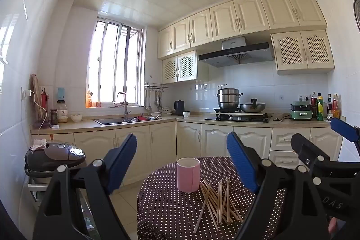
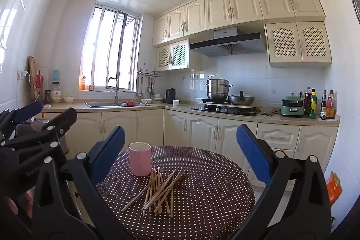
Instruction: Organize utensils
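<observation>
A pile of several wooden chopsticks [image 1: 216, 204] lies loose on a round table with a brown polka-dot cloth [image 1: 171, 213]. A pink cup [image 1: 188, 174] stands upright just behind the pile. Both also show in the right wrist view: chopsticks [image 2: 158, 191], cup [image 2: 139, 158], cloth [image 2: 213, 183]. My left gripper [image 1: 182, 163] is open and empty, held above the near side of the table. My right gripper [image 2: 180, 154] is open and empty, also above the table. Each gripper shows at the edge of the other's view: the right one [image 1: 324, 145], the left one [image 2: 45, 114].
A black rice cooker [image 1: 56, 155] sits on a low stand left of the table. Cream cabinets run behind, with a sink [image 1: 126, 119] and a stove with pots [image 1: 238, 115]. An orange packet [image 2: 334, 187] hangs at the right wall.
</observation>
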A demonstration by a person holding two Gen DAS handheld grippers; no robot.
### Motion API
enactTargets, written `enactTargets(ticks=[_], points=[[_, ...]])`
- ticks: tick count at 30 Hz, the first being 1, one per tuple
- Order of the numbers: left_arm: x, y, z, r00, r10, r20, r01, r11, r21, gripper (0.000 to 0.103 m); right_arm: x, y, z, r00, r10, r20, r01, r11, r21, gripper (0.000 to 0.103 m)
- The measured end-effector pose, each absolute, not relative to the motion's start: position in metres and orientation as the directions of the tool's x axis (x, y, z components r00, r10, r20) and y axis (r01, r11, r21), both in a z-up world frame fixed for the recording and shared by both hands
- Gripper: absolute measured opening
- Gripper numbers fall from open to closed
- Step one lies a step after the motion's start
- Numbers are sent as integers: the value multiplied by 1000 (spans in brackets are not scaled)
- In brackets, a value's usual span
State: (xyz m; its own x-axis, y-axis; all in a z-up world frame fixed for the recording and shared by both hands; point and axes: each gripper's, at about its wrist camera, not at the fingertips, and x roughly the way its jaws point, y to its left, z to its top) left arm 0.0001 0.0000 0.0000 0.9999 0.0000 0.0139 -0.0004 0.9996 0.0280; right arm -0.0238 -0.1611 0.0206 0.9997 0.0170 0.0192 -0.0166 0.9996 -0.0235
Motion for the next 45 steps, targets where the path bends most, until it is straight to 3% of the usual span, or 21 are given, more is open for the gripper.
enactTargets(ticks=[45], points=[[-4, -2, -1, 1000, 2, 21, -3, 1000, 31, 81, -21, -164, 11, 1000, 12, 11, -12, 1000, -21, 97]])
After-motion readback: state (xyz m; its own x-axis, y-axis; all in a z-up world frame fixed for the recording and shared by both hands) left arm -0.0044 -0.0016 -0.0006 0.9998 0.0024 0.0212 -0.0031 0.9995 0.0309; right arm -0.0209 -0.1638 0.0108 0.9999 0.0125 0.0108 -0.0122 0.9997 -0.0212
